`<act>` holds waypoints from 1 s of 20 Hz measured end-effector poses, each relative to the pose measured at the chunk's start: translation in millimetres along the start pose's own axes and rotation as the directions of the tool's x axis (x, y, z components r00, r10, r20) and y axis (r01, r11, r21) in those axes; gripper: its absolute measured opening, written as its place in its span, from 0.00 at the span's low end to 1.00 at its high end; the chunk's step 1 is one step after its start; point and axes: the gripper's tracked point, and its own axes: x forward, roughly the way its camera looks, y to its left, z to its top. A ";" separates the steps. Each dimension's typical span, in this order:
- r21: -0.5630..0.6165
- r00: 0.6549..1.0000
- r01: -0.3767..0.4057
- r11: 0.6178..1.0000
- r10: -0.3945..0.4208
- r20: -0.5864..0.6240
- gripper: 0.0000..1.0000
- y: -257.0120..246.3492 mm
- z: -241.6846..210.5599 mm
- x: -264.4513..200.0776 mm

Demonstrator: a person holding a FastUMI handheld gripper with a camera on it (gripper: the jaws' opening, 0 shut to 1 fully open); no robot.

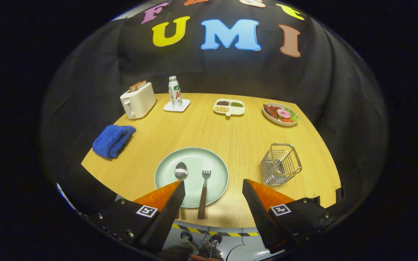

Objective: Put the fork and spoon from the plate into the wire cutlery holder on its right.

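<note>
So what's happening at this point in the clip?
Nothing has been picked up yet. The hand-held gripper hangs open above the near edge of the table, holding nothing. The spoon and fork lie side by side on the green plate just ahead of its fingers. The wire cutlery holder stands empty to the plate's right.

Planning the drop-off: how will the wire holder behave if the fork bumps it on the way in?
The holder is open wire, so probably light and apt to slide on the smooth table. It already looks tilted, so a knock at the rim might tip it. The hand-held gripper is open, short of the fork.
</note>
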 end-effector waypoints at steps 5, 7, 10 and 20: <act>-0.050 0.994 -0.037 0.998 0.032 -0.107 0.97 6.1 -32.3 19.5; -0.055 0.987 -0.048 0.997 0.039 -0.159 0.97 7.5 -44.9 28.1; -0.074 0.974 -0.058 0.996 0.041 -0.223 0.97 5.1 -64.8 41.6; -0.132 0.940 -0.073 0.989 0.024 -0.341 0.89 -5.7 -82.7 67.8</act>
